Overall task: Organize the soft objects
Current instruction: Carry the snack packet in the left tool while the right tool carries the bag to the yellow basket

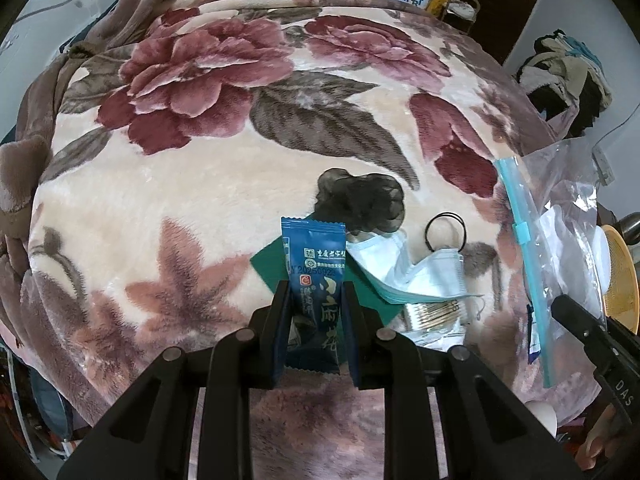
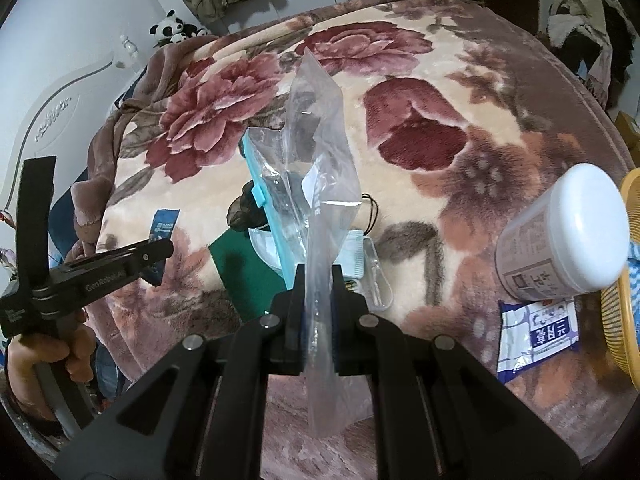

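My left gripper [image 1: 316, 292] is shut on a blue snack packet [image 1: 314, 276] and holds it upright above the floral blanket [image 1: 160, 208]. My right gripper [image 2: 318, 276] is shut on a clear zip bag [image 2: 320, 168] with a light blue zipper strip, held up over the blanket; the bag also shows at the right in the left wrist view [image 1: 560, 220]. On the blanket lie a black mesh scrunchie [image 1: 360, 196], a light blue face mask [image 1: 416, 272], black hair ties [image 1: 446, 232], a green cloth [image 1: 272, 264] and gold hair pins [image 1: 432, 312].
A white-lidded jar [image 2: 560, 236] lies on its side at the right, beside a wet-wipe pack [image 2: 536, 328] and a yellow basket [image 2: 624, 280]. The left gripper and hand show at the left in the right wrist view [image 2: 100, 268]. Clothes hang at the far right.
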Available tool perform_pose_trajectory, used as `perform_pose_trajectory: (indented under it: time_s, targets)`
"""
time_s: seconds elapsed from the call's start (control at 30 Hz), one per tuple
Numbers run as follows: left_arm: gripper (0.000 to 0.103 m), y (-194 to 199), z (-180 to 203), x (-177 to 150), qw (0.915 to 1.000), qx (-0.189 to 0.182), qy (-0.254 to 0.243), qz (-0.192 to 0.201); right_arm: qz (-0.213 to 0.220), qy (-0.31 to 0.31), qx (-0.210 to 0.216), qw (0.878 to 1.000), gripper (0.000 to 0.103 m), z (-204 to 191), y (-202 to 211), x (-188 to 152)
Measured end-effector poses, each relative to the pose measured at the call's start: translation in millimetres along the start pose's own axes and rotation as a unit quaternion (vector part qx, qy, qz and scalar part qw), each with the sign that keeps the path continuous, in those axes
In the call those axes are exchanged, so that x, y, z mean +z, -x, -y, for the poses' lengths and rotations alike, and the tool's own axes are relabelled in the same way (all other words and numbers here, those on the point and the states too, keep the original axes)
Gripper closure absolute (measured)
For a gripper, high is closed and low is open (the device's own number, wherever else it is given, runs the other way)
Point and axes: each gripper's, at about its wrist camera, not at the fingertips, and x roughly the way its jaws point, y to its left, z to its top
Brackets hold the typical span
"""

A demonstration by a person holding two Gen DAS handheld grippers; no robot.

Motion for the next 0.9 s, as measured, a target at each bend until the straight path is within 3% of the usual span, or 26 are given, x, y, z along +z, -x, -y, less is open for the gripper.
perform_pose_trajectory:
  time_s: [0.9]
  targets:
    - [0.079,8.9,119.3,24.7,0.9959,-0.042,-0.08,0.005,0.048,-0.047,-0.026,0.997,0.094,69.1,60.5,13.9]
